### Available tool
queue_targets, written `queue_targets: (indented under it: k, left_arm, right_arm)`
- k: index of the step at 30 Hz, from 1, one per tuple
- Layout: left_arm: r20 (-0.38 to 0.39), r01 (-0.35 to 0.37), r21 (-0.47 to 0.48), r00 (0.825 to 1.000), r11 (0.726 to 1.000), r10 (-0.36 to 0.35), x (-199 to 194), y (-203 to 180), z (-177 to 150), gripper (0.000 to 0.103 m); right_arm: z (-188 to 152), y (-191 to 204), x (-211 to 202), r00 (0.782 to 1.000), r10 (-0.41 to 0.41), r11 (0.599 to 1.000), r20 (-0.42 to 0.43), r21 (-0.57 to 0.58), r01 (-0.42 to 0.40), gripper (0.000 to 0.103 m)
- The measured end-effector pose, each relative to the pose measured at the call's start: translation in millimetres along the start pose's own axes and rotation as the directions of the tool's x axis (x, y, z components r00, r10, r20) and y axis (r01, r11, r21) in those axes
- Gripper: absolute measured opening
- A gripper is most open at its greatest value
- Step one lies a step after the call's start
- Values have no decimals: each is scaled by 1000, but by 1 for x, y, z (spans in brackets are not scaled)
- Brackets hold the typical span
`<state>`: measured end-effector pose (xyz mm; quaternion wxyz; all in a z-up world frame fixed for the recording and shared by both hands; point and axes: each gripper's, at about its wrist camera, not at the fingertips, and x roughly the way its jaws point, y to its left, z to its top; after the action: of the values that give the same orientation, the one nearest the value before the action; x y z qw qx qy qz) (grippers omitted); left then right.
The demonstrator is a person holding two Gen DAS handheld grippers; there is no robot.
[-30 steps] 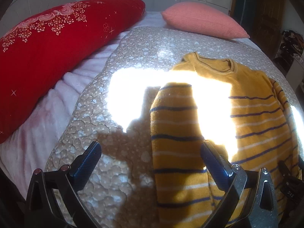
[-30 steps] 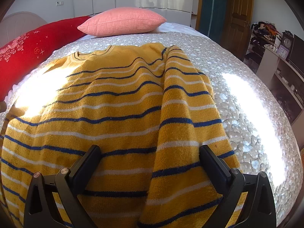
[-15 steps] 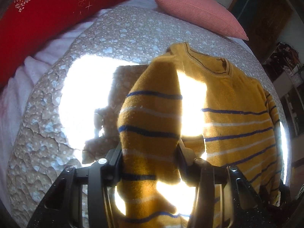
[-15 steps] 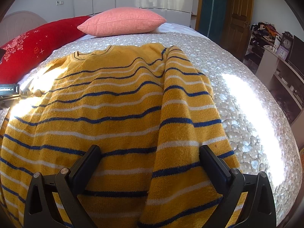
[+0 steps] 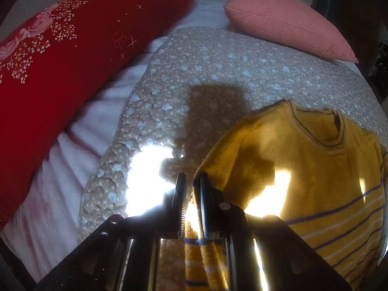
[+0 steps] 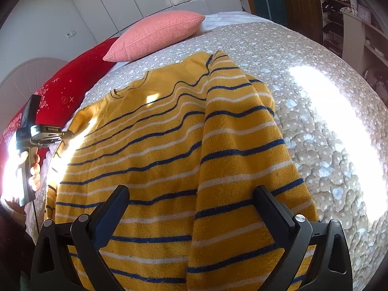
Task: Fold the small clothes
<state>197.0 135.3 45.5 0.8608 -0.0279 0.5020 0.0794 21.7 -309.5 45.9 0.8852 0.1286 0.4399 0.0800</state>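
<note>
A yellow sweater (image 6: 157, 150) with blue and white stripes lies flat on the quilted bedspread (image 6: 327, 121), neck towards the pillows. Its right sleeve (image 6: 242, 145) is folded over the body. My right gripper (image 6: 191, 194) hovers open above the lower part of the sweater and grips nothing. In the left wrist view my left gripper (image 5: 191, 178) is closing on the sweater's left sleeve (image 5: 196, 254); the fabric is pinched between its nearly shut jaws beside the shoulder (image 5: 242, 150). The right wrist view shows the left gripper (image 6: 64, 134) at the sweater's left edge, held by a hand (image 6: 35, 169).
A long red embroidered pillow (image 5: 60, 60) lies on the left side of the bed and a pink pillow (image 5: 286, 21) at its head. White sheet (image 5: 60, 181) shows beside the quilt. Shelves with clutter (image 6: 359, 24) and a wooden door (image 6: 300, 0) stand to the right.
The left gripper's jaws went from wide open to nearly shut around the left sleeve, and it moved up along the sleeve to the shoulder. The right gripper's view has tilted; its jaws stay open.
</note>
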Motion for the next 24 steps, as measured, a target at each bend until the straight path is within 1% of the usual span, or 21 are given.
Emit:
queue_targets:
  k: [1,2,4,5,6,7,8,9,10,11,12,13,14,15,17,18,20,22,23,24]
  left_arm:
    - [-2,23,-22,1000,999,-23,-1,5,3,14]
    - [-1,53,-43,999,998,-53,-3,11,5,14]
    - [20,92,-68,996,993,-91,-14,20,3,17]
    - [36,78,-66,996,995,-76,-22,24,-2,20]
    - [51,55,-59,997,997,-52,-32,25,-8,26]
    - [62,45,-48,997,998,-42,-42,27,-15,33]
    - [72,50,-39,996,998,-47,-53,29,-23,37]
    - [81,59,-32,995,998,-56,-66,31,-34,46]
    - [94,69,-27,993,997,-66,-79,32,-46,55]
    - [110,78,-18,991,997,-76,-92,34,-58,60]
    - [130,87,-3,988,996,-86,-103,35,-72,68]
    - [147,94,16,985,995,-95,-113,34,-86,79]
    - [153,98,26,983,995,-101,-120,34,-100,84]
    - [153,104,27,982,994,-107,-126,33,-115,87]
    - [132,143,35,980,989,-147,-129,30,-140,87]
    - [113,167,36,979,985,-170,-128,28,-152,87]
    - [75,203,29,976,979,-205,-123,23,-174,87]
    - [33,240,13,970,971,-240,-116,17,-193,87]
    - [8,248,0,969,969,-248,-111,15,-200,87]
    - [-21,258,-14,966,966,-258,-105,12,-208,87]
  right_arm:
    - [-2,0,1,1000,0,1000,-3,-4,0,103]
    - [-4,0,2,1000,8,1000,-1,-6,-8,103]
    - [-7,-4,2,999,38,999,5,7,-38,103]
    - [-8,-8,1,998,59,998,6,19,-59,103]
    - [-8,-11,2,997,76,997,7,24,-76,103]
    - [-7,-12,2,996,85,996,-8,11,-85,103]
    - [-5,-9,1,996,83,996,-25,-18,-84,103]
    - [-2,-6,-5,996,72,996,-47,-51,-74,99]
    - [2,-6,-17,996,77,995,-41,-62,-80,81]
    - [4,-8,-36,991,133,990,-7,-57,-133,71]
    - [5,-13,-56,981,192,981,32,-49,-190,59]
    - [5,-18,-73,976,210,977,64,-50,-207,60]
    - [4,-21,-87,981,178,983,82,-66,-172,60]
    - [1,-22,-92,988,134,987,79,-94,-126,63]
    - [-8,-22,-90,998,54,986,44,-163,-46,63]
    - [-14,-21,-84,999,32,983,9,-184,-30,63]
    - [-29,-17,-72,999,30,978,-44,-207,-39,63]
    - [-42,-11,-62,998,25,973,-58,-230,-38,62]
    - [-47,-10,-58,999,-1,970,-50,-244,-12,61]
    - [-51,-9,-54,999,-30,965,-44,-261,18,57]
